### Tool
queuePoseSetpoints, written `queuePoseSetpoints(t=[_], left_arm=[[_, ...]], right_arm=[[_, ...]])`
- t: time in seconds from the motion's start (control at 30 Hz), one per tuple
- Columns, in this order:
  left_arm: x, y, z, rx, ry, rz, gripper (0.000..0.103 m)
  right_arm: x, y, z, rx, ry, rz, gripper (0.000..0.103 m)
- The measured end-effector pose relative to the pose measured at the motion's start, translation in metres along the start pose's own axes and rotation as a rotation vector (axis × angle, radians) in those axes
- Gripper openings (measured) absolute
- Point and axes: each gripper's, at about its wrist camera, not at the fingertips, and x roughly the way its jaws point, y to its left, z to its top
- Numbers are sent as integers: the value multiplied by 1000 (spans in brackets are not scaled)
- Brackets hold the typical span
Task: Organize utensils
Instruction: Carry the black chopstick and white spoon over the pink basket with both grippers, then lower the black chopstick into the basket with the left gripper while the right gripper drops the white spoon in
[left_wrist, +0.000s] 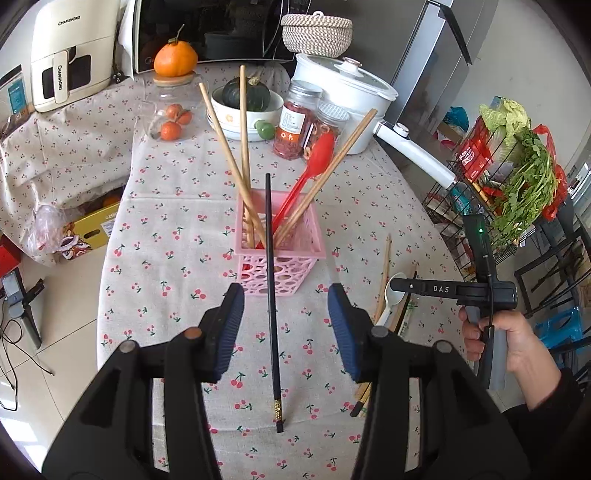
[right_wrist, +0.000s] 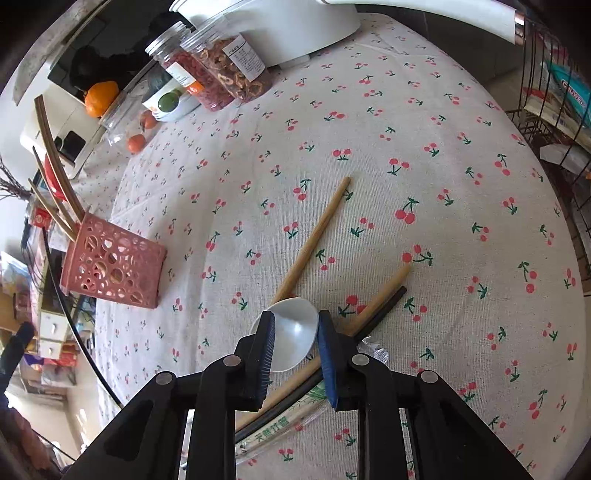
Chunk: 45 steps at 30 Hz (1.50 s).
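A pink openwork basket (left_wrist: 280, 273) (right_wrist: 110, 266) on the cherry-print cloth holds several wooden chopsticks (left_wrist: 240, 147) and a red spoon (left_wrist: 314, 155). My left gripper (left_wrist: 285, 291) is open. A black chopstick (left_wrist: 272, 314) runs between its pads, touching neither, and its thin end reaches over the basket. My right gripper (right_wrist: 295, 317) is only narrowly open just above the bowl of a white spoon (right_wrist: 295, 336) (left_wrist: 393, 293), and I see no pad pressing on it. Around the spoon lie two wooden chopsticks (right_wrist: 314, 236), a black one (right_wrist: 388, 306) and a wrapped pair (right_wrist: 280, 421).
At the back of the table stand a white pot (left_wrist: 343, 92), two jars of dried food (left_wrist: 295, 122), a bowl with a green squash (left_wrist: 243, 110) and a glass jar of oranges (left_wrist: 170, 114). A wire rack of vegetables (left_wrist: 517, 177) stands beyond the table's right edge. A hand (left_wrist: 517, 347) holds the right gripper.
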Motion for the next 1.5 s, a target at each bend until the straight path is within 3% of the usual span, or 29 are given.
queuePoseSetpoints(t=[0.17,0.2,0.27,0.37,0.67,0.87,1.23,1.5], left_arm=[[33,6,1,-35,77,-21,45],[37,6,0,-36,86,-24,41],[44,3,-1,-31,109,-25,22],[48,0,-3,-16,129,-23,7],[35,-10,-5,40,85,-3,7],[1,-20,-1,69,-15,1,7],[-75,-27,20,67,-323,-11,7],[-88,-18,38,15,-476,41,7]], right_arm=[[1,-3,0,-5,-11,17,7],[1,-5,0,7,-14,29,6],[-1,-7,0,24,-26,42,5],[-9,-5,0,13,-52,42,5],[-59,20,-5,-94,-191,-14,3],[-102,45,-14,-175,-317,-33,3],[-175,93,-29,-290,-571,-63,3],[-196,121,-24,-289,-695,-44,3]])
